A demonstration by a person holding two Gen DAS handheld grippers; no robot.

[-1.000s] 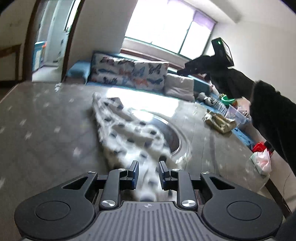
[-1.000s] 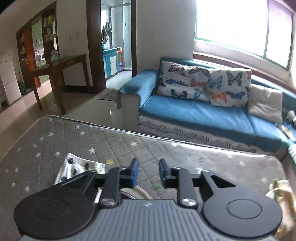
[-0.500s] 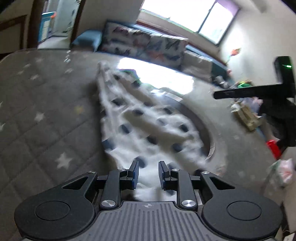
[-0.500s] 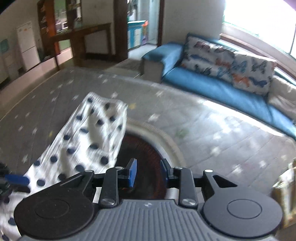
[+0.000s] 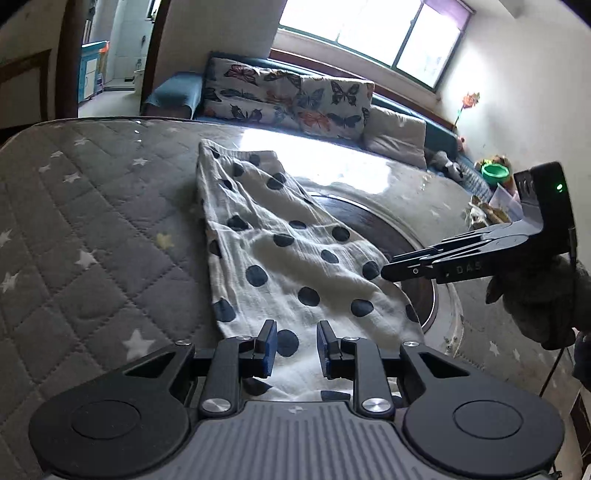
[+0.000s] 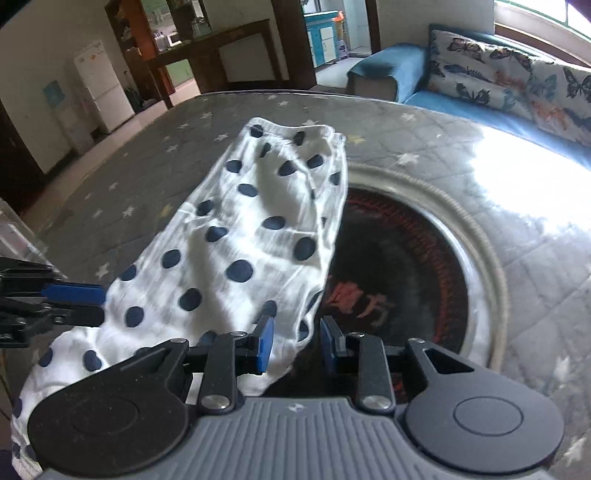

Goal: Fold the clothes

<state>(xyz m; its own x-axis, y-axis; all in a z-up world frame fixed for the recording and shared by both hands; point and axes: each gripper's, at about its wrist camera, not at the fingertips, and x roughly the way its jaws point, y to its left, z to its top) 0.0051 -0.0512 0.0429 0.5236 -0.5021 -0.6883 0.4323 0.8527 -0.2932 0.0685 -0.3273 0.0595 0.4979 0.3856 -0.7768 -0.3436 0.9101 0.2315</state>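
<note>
**Inspector:** Start nearest. What are the two tools doing?

**Onlooker:** The left gripper [image 5: 294, 345] has its blue-padded fingers parted, with the near end of the garment [image 5: 280, 254] lying under and between them. Nothing is pinched that I can see. The right gripper [image 6: 295, 341] is likewise parted; its left pad sits over the cloth's near corner and its right pad over the dark disc. It holds nothing. Seen from the left camera, it comes in from the side with its tip at the cloth's right edge.

**Inspector:** Describe the garment.

**Onlooker:** White crinkled gauze, thin and wrinkled, printed with dark navy dots. It lies as a long strip running away from both tools, narrowing to a gathered band at the far end.

**Inspector:** What is it resting on?

**Onlooker:** A table [image 5: 92, 229] covered in grey quilted fabric with diamond stitching and small stars, under a glossy clear sheet that throws glare. The cloth's right edge overlaps a round dark inset [image 6: 402, 266] ringed in bright metal.

**Inspector:** Beyond the table?

**Onlooker:** A blue sofa [image 6: 388, 70] with butterfly-print cushions [image 5: 288, 99] beneath a bright window [image 5: 369, 33]. Farther off, a dark wooden sideboard [image 6: 207, 55] and a white fridge [image 6: 99, 85].
</note>
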